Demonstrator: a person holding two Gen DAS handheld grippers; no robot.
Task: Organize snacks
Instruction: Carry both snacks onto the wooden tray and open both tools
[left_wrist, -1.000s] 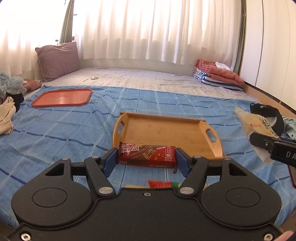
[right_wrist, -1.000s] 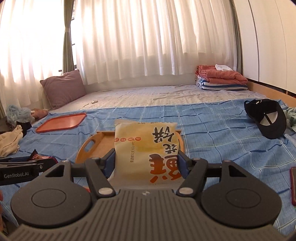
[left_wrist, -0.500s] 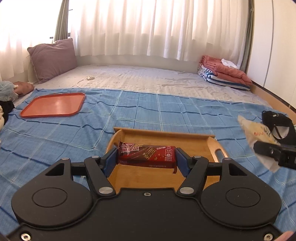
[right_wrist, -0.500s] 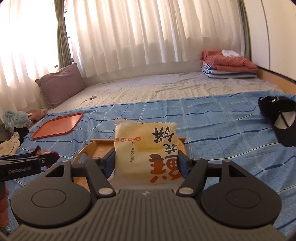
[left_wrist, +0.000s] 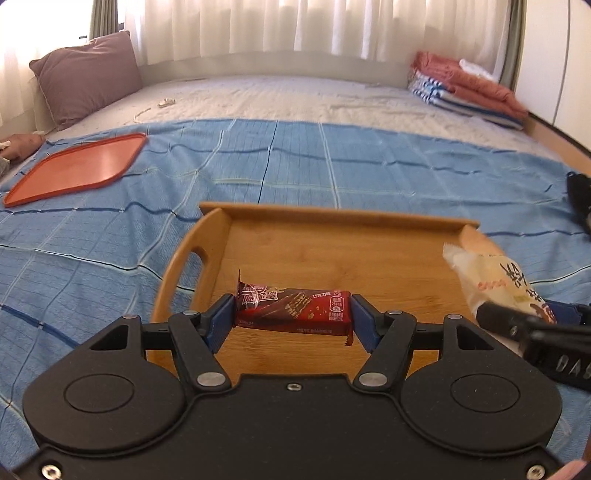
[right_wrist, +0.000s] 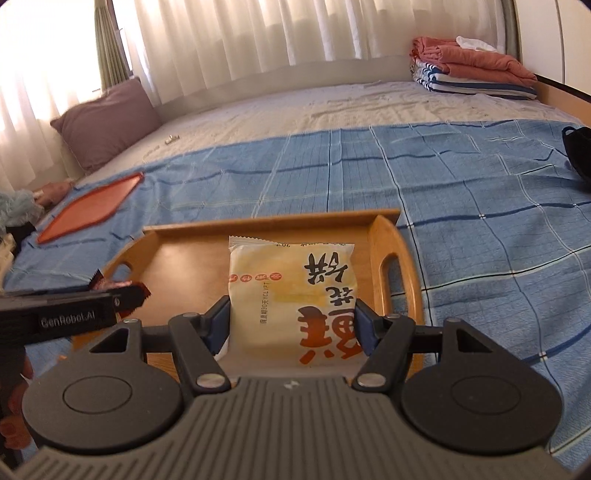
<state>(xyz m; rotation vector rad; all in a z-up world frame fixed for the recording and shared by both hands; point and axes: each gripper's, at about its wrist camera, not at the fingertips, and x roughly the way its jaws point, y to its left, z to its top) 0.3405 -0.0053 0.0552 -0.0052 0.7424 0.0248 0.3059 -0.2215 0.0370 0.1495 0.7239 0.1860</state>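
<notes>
A red snack bar is clamped between the blue pads of the left gripper above the near part of a wooden tray — a yellow snack packet is held by the right gripper over the tray's right side.

Red chocolate bar: sealed wrapper, lying crosswise and level, pinched at both ends, raised over the near left part of the wooden tray. Pale yellow snack packet: flat, sealed, orange and black print upside down, gripped by its side edges above the tray's right half. Tray floor bare, resting on blue checked blanket.
</notes>
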